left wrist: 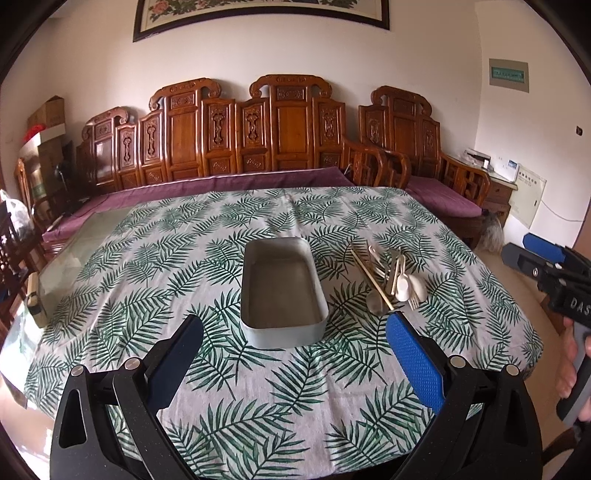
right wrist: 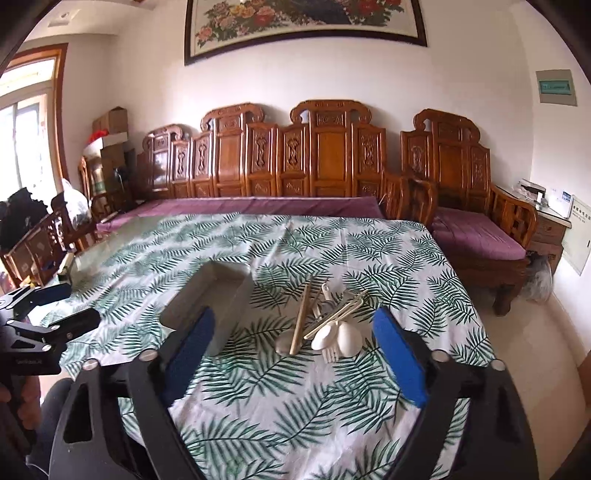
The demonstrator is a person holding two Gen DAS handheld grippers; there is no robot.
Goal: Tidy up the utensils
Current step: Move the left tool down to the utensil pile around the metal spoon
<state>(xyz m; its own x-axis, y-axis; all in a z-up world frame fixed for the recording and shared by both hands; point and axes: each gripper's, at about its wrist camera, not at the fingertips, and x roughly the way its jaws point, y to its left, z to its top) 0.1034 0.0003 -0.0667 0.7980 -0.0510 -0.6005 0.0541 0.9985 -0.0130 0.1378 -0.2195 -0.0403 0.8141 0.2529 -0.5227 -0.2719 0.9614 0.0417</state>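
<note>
**Utensils heaped beside an empty tin, both tongs spread**

Utensils (right wrist: 325, 325) lie in a loose heap on the table (left wrist: 147, 258), on the leaf-print cloth, just to the right of a grey rectangular tin (left wrist: 282, 291) that stands with nothing inside it. The heap holds a pair of wooden chopsticks (right wrist: 301, 321) lying slantwise across the rest, a metal spoon (right wrist: 283, 345) with its bowl toward the near edge, two white spoons (right wrist: 338, 339) with their bowls side by side, and a pale fork (left wrist: 414, 302) whose tines point at the near edge. They overlap one another; I cannot tell exactly which piece rests on which deeper in the pile.

The left tongs (left wrist: 295, 332) hang over the near part of the table with their jaws spread wide, the near end of the tin showing between the tips; they grip nothing. The right tongs (right wrist: 293, 325) are spread wide too, and the heap of utensils shows between the two blue pads (right wrist: 397, 354), but the pads touch none of it. From the left view the right tongs appear at the right edge, off the table's side, with a hand (left wrist: 570, 369) wrapped round the handle.

Behind the table stands a carved wooden bench (right wrist: 295, 158) with purple cushions, and a framed flower painting (right wrist: 303, 22) hangs on the wall above it.
</note>
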